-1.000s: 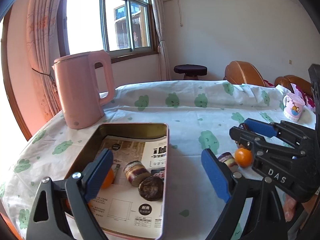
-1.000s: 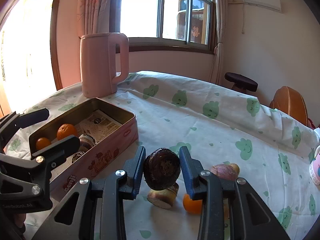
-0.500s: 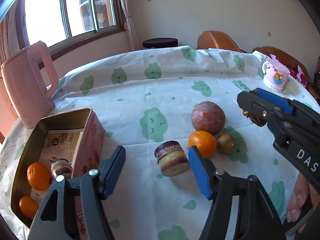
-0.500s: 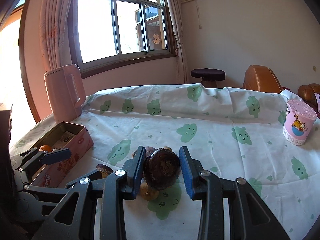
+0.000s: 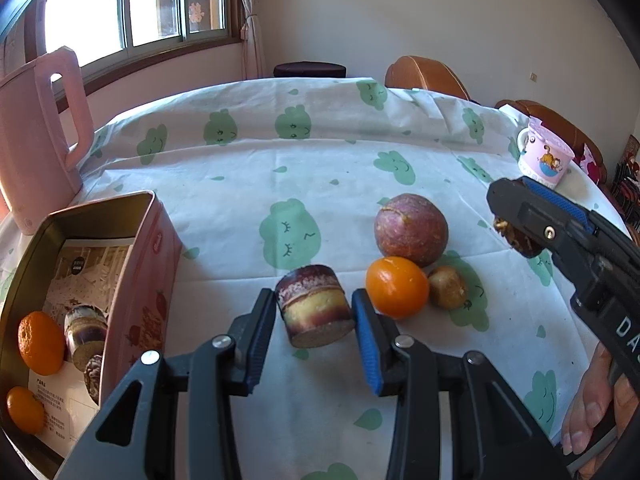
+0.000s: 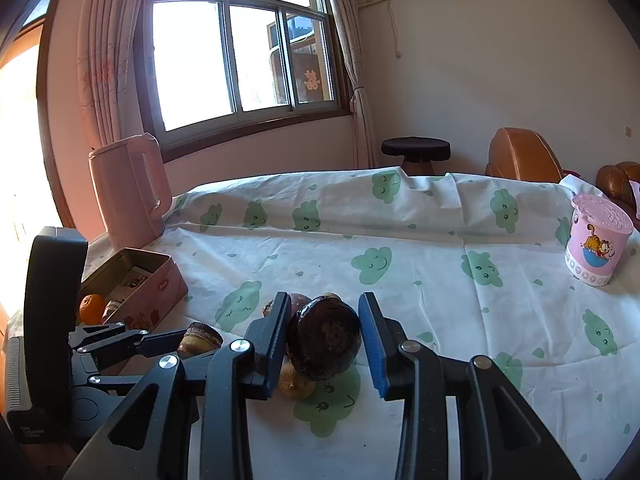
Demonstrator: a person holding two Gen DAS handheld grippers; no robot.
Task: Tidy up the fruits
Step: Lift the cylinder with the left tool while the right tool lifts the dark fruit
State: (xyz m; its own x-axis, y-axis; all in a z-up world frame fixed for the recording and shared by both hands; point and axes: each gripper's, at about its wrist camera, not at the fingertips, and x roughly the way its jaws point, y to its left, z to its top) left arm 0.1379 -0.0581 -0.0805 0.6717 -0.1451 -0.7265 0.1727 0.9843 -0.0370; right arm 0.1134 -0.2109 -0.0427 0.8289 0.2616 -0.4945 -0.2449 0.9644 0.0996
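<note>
My left gripper (image 5: pixel 314 332) is shut on a short sugarcane piece (image 5: pixel 314 306), purple skin and yellow cut face, at tablecloth level. To its right lie an orange (image 5: pixel 396 286), a purple passion fruit (image 5: pixel 410 229) and a small brown fruit (image 5: pixel 447 287). My right gripper (image 6: pixel 324 338) is shut on a dark brown round fruit (image 6: pixel 324 338) and holds it above the cloth; it also shows in the left wrist view (image 5: pixel 520 216). The pink tin (image 5: pixel 160 240) at left holds two oranges (image 5: pixel 40 342), a sugarcane piece (image 5: pixel 85 330) and a dark fruit.
A pink kettle (image 5: pixel 36 136) stands behind the tin at far left. A pink cartoon cup (image 5: pixel 544 158) stands at the right edge of the table. Chairs and a stool stand beyond the far edge. The cloth has green cloud prints.
My left gripper has swung from over the tin to the loose fruits and closed on the sugarcane piece. My right gripper has kept the dark fruit and moved right, away from the tin.
</note>
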